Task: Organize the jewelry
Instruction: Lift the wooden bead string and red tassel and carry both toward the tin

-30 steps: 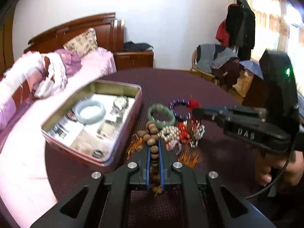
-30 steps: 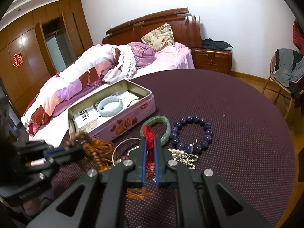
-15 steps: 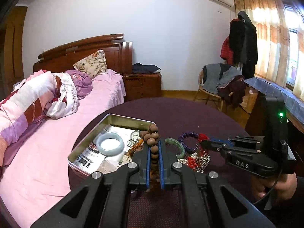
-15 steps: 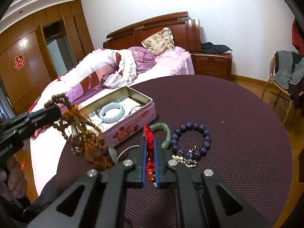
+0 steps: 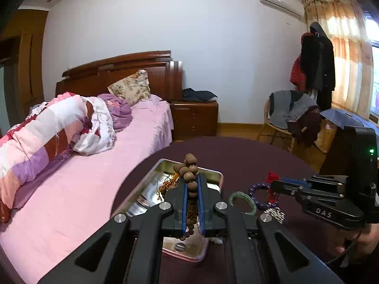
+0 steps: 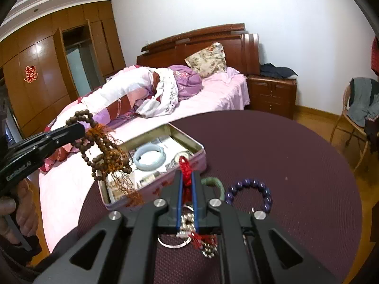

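My left gripper [image 5: 191, 177] is shut on a string of brown wooden beads [image 5: 189, 165] with orange tassels. In the right wrist view the beads [image 6: 104, 151] hang in a tangled bunch from that gripper [image 6: 81, 127], above the near left end of the open metal tin [image 6: 189, 139]. A pale blue bangle [image 6: 149, 156] lies inside the tin. My right gripper [image 6: 187, 177] is shut on a red knotted cord [image 6: 186, 168]; silver bells [image 6: 208, 250] and a metal ring dangle from it under the fingers. A green bangle [image 6: 216, 183] and a purple bead bracelet [image 6: 251, 189] lie on the table.
The round table carries a dark maroon cloth [image 6: 284, 156]. A bed with pink sheets [image 5: 71, 189] runs along the table's left edge. A wooden nightstand [image 6: 272, 94] and a chair draped with clothes [image 5: 289, 116] stand beyond. A hand [image 6: 21, 208] holds the left gripper's handle.
The left gripper has lifted the wooden beads off the table and carried them left, over the tin. The right gripper has risen a little with the red cord.
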Motion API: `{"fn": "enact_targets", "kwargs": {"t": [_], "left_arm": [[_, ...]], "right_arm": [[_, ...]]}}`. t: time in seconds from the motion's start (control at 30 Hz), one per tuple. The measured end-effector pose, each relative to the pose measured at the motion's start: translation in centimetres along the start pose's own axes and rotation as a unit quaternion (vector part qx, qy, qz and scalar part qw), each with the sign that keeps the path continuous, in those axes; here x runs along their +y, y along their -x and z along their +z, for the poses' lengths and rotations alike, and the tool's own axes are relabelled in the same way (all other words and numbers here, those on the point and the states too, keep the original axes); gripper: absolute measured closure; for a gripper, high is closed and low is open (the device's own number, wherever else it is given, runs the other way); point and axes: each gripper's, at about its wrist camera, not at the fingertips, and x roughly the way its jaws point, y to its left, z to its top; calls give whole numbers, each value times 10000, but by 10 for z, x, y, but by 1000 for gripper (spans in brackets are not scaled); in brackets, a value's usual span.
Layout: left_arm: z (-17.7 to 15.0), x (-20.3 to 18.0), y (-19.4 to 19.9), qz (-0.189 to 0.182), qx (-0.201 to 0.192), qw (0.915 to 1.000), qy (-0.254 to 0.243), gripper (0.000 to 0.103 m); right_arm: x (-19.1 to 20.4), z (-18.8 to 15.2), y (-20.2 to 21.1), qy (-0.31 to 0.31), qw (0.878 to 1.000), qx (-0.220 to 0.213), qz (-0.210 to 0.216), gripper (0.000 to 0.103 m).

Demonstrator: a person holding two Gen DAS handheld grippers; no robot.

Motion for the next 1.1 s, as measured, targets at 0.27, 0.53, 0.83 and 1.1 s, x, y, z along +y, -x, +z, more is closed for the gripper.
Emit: {"fn": "enact_targets", "kwargs": {"t": [0.27,0.53,0.83,1.1], "left_arm": [[5,24,-8,310,-31,9995,111,97],[5,41,-19,493,37,9985,245,97],[2,56,-40,650,368,9966,358,97],[-7,62,-54,636,583,9954,418,97]], "right_arm": [[17,24,-14,204,9995,-142,169,93],[36,39,-30,347,9985,-185,386,93],[53,41,-50,382,9973,-89,626,93],[60,31,-71,396,9965,181,715,93]]}}
